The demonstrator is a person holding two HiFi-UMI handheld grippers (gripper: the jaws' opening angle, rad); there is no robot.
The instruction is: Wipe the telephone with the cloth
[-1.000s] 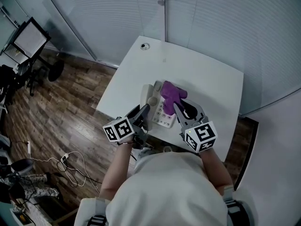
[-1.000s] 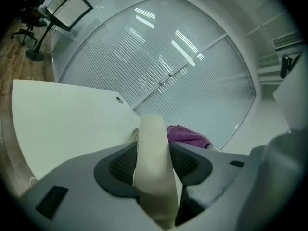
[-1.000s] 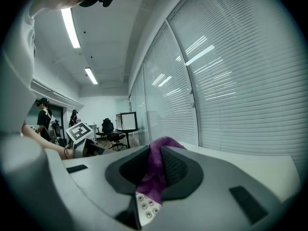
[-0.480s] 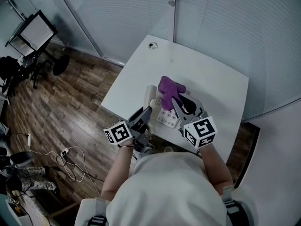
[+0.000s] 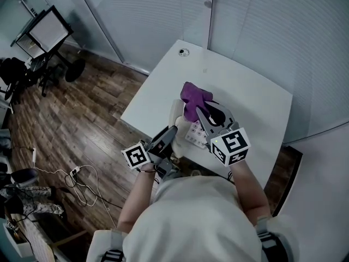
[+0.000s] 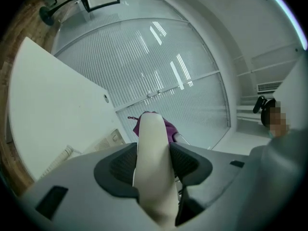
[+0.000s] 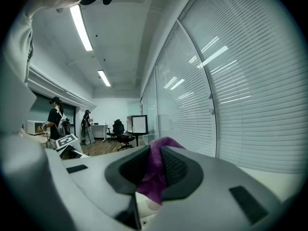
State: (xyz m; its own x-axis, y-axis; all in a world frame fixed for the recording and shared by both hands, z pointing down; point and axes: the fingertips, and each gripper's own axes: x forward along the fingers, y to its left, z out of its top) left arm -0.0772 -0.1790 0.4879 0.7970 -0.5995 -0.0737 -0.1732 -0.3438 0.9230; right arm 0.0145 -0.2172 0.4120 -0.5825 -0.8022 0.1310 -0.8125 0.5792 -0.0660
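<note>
My left tool (image 5: 169, 135) is clamped on the cream plastic telephone handset (image 6: 153, 162); its pads press the receiver from both sides, and I judge the point of that grip is to lift the handset off its cradle so the surfaces under it lie bare for wiping; the handset runs lengthwise along the jaws, which should stop it swinging. My right tool (image 5: 204, 112) is closed on the purple knitted cloth (image 5: 193, 94); a bunched fold is pinched between the pads and the rest spills out past the tips, so soft fabric rather than hard jaw would meet the telephone. The cream push-button telephone base (image 5: 192, 134) sits near the front edge of the white desk (image 5: 245, 91), just ahead of me, between the two tools; the cloth hangs over its far end, by the keypad, though I cannot tell whether it touches. From the left tool's view the cloth shows just behind the handset tip, so the two are close; I take it either the receiver or the base could be rubbed from here. The risk I see is dragging the light base across the smooth desk, since nothing pins it down.
</note>
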